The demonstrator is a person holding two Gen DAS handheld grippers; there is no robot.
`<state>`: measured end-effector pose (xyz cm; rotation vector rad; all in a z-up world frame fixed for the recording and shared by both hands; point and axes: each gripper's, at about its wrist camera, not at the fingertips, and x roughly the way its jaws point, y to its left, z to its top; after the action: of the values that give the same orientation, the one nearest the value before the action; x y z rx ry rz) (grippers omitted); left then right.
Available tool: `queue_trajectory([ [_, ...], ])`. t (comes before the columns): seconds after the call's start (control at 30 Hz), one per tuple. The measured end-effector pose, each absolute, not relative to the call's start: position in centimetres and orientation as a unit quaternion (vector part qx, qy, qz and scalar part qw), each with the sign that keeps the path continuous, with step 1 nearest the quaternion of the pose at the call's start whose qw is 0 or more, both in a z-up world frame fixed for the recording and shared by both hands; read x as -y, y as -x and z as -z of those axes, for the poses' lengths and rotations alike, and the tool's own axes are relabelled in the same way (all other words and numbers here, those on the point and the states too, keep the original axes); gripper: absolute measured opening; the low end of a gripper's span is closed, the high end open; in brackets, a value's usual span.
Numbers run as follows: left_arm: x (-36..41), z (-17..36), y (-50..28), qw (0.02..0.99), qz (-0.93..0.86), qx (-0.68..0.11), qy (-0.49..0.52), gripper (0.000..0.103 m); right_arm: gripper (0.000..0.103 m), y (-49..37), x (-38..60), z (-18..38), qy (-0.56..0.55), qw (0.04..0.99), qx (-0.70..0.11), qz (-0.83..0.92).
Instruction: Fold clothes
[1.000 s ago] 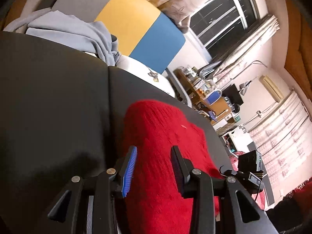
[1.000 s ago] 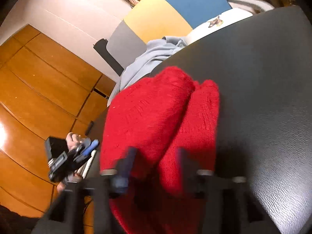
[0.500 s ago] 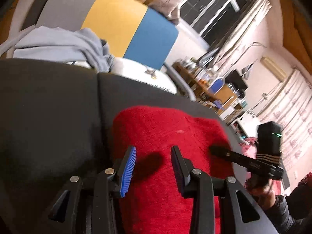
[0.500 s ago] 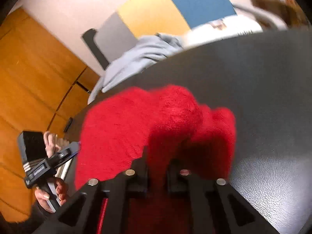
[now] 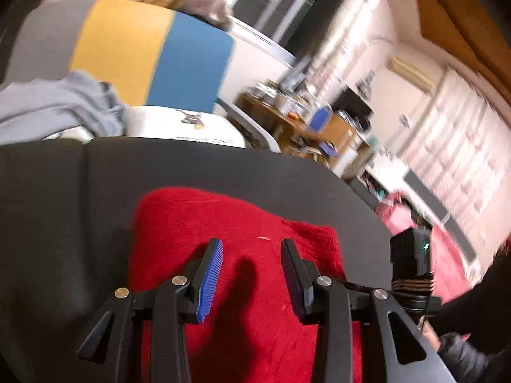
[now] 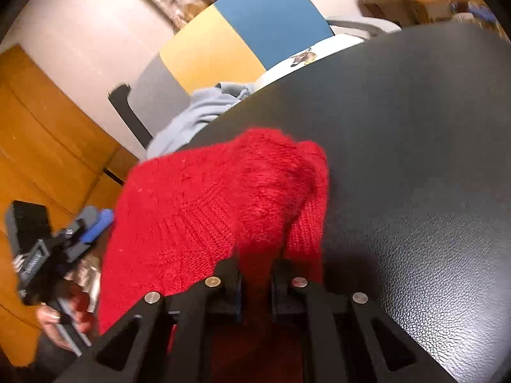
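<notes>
Jaws of right gripper point(image 6: 255, 274) pinch one red sweater point(image 6: 204, 204); left gripper point(image 5: 250, 274) jaws wide, empty

Cluttered desk point(image 5: 306, 124) motion-blurred; red sweater's point(image 6: 204, 210) near part hidden beneath right hand-held gripper point(image 6: 255, 274).

- We see warm indoor light in both views; the window point(image 5: 287, 9) behind is dark.
- In the left wrist view the far room smears with motion blur, most along the curtains point(image 5: 447, 146) and the cluttered shelf point(image 5: 306, 118).
- The left tongs point(image 5: 252, 274) stay sharp and throw a dark shadow onto the red sweater point(image 5: 198, 223).
- In the right wrist view soft glare sits on the black surface point(image 6: 424, 210), whose grain reads crisply.
- The sweater's near edge blurs at the right tongs point(image 6: 255, 277).
- Fisheye bending curves every edge; the corners go black.
</notes>
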<state>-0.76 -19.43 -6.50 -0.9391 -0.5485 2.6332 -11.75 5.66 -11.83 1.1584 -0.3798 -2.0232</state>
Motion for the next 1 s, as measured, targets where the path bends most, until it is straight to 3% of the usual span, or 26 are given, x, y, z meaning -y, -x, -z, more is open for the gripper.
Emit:
queue_trajectory([
  [0.17,17.5,8.8,4.0,0.167,-0.886,0.196,0.386,0.035,0.012,12.3,-8.1,12.3,-0.454,0.389,0.161,0.785],
  [0.2,17.4,8.8,4.2,0.165,-0.883,0.195,0.393,0.031,0.018,12.4,-8.7,12.3,-0.459,0.396,0.177,0.776],
  [0.27,17.3,8.7,4.5,0.163,-0.880,0.193,0.402,0.031,0.030,12.0,-10.8,11.7,-0.464,0.425,0.213,0.748],
  [0.3,17.3,8.7,4.6,0.163,-0.879,0.192,0.406,0.031,0.045,11.5,-11.3,11.5,-0.467,0.446,0.219,0.732],
  [0.33,17.2,8.7,4.7,0.162,-0.877,0.191,0.410,0.030,0.067,10.7,-11.9,11.2,-0.471,0.474,0.225,0.709],
  [0.4,17.2,8.6,4.7,0.159,-0.876,0.190,0.414,0.029,0.083,8.6,-12.5,11.1,-0.486,0.521,0.224,0.665],
  [0.5,16.7,8.5,4.3,0.153,-0.880,0.165,0.418,0.029,0.087,5.6,-11.5,11.4,-0.509,0.574,0.200,0.609],
  [0.67,14.1,8.1,2.7,0.148,-0.897,0.037,0.414,0.029,0.093,3.8,-7.4,11.9,-0.525,0.633,0.165,0.544],
  [0.8,14.9,8.4,1.8,0.186,-0.887,0.076,0.416,0.029,0.093,2.9,-6.0,12.6,-0.590,0.681,0.080,0.427],
  [0.9,14.8,8.6,0.9,0.189,-0.891,0.082,0.403,0.028,0.089,2.4,-8.9,14.7,-0.654,0.624,-0.006,0.427],
  [1.0,14.5,8.6,0.6,0.168,-0.898,0.090,0.396,0.028,0.088,3.6,-12.5,13.7,-0.628,0.605,0.065,0.486],
])
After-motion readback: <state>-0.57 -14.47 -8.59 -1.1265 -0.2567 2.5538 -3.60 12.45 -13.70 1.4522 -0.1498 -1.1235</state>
